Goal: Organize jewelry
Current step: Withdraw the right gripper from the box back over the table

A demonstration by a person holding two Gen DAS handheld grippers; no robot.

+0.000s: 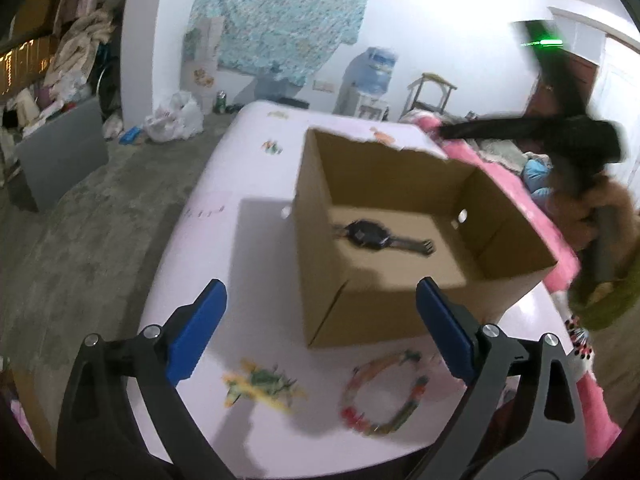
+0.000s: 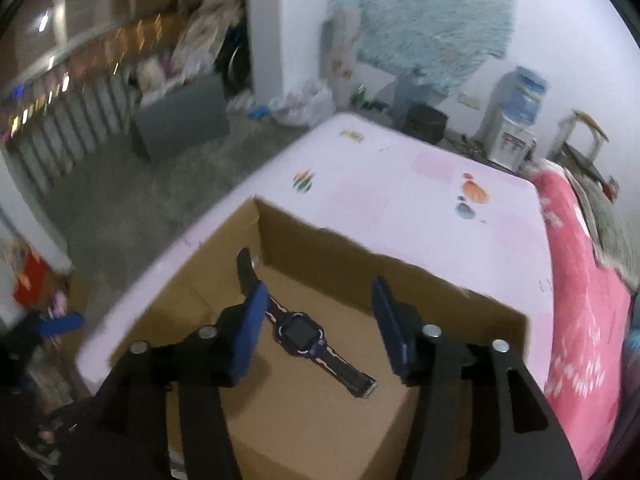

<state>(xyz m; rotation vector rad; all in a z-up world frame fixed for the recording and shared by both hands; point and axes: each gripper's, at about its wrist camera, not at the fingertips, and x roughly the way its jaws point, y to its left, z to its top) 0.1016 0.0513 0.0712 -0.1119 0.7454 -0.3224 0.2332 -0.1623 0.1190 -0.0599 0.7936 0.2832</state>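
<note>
An open cardboard box [image 1: 384, 300] stands on a pale pink table [image 1: 240, 184]. A dark wristwatch [image 1: 374, 236] lies flat on the box floor; it also shows in the right wrist view [image 2: 304, 336]. A colourful bead bracelet [image 1: 382, 394] lies on the table in front of the box, between my left gripper's fingers. My left gripper [image 1: 320, 312] is open and empty, above the table near the box's front corner. My right gripper [image 2: 320, 300] is open and empty, hovering over the box [image 2: 312, 408] above the watch.
A green and yellow printed figure [image 1: 260, 386] marks the table left of the bracelet. A pink bed [image 2: 576, 292] borders the table's right side. A person's arm [image 1: 560, 136] reaches over at the right. The concrete floor [image 1: 80, 240] lies beyond the table's left edge.
</note>
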